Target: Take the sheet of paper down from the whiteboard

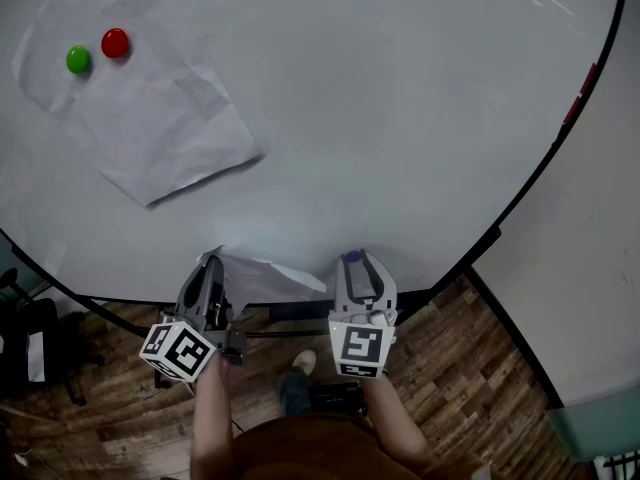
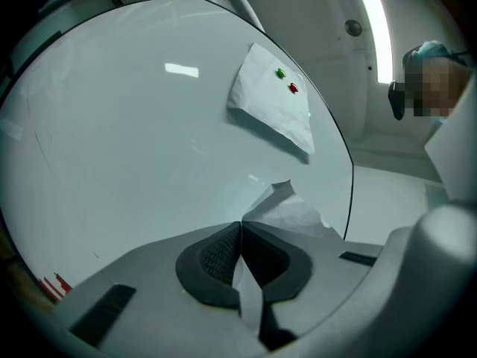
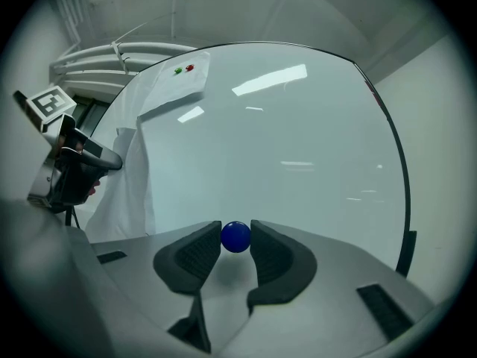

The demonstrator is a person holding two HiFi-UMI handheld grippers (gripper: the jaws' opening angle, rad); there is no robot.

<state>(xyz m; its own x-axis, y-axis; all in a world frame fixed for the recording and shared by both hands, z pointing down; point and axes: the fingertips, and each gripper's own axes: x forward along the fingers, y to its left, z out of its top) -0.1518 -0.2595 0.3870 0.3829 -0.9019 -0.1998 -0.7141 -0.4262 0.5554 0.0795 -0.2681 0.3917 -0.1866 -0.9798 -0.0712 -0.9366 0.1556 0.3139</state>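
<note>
Whiteboard point(image 1: 400, 118) stood just ahead; left gripper point(image 2: 240, 226) clamped the crumpled paper sheet point(image 2: 294, 215), right gripper point(image 3: 235, 228) pinched a blue magnet point(image 3: 236, 239).

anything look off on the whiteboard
The sheet under the green magnet and red magnet hangs tilted and badly creased. A second sheet, pinched in the left gripper, is crumpled low on the whiteboard. The right gripper holds a blue magnet.
</note>
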